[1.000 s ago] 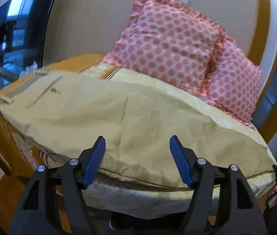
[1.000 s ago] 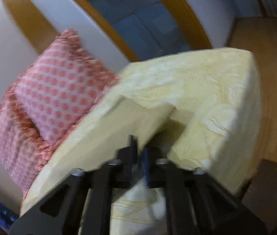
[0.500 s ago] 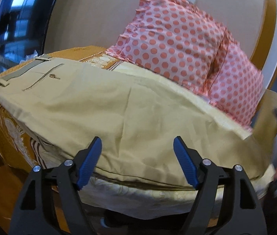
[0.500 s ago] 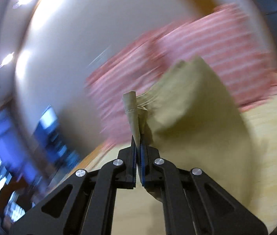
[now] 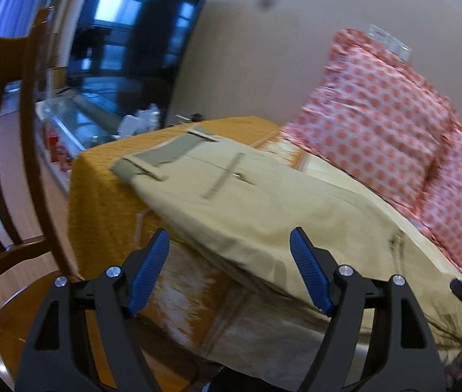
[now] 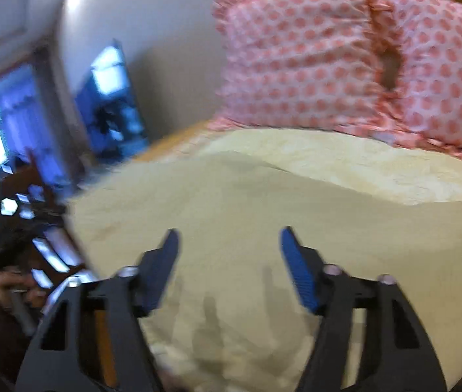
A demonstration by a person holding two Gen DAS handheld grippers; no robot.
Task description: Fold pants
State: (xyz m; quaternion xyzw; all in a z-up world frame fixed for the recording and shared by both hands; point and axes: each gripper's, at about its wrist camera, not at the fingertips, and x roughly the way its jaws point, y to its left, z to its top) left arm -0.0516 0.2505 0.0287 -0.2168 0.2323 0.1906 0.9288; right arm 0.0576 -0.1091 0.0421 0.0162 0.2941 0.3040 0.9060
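Note:
Khaki pants (image 5: 263, 209) lie flat on the bed, grey-lined waistband (image 5: 165, 153) at the far left corner. In the right wrist view the pants (image 6: 263, 215) spread under the gripper with a folded edge at the right. My left gripper (image 5: 231, 271) is open and empty at the bed's near edge, over the pants' lower hem side. My right gripper (image 6: 227, 268) is open and empty just above the pants.
Two pink polka-dot pillows (image 5: 378, 107) lean on the wall behind the pants, also in the right wrist view (image 6: 345, 55). An orange bedspread (image 5: 100, 196) drapes the left corner. A wooden chair (image 5: 8, 163) stands at left. A TV (image 5: 133, 32) and glass stand are beyond.
My right gripper was shut on the pants leg end, carried it over, and has opened and let it go. My left gripper has swung left toward the waistband corner.

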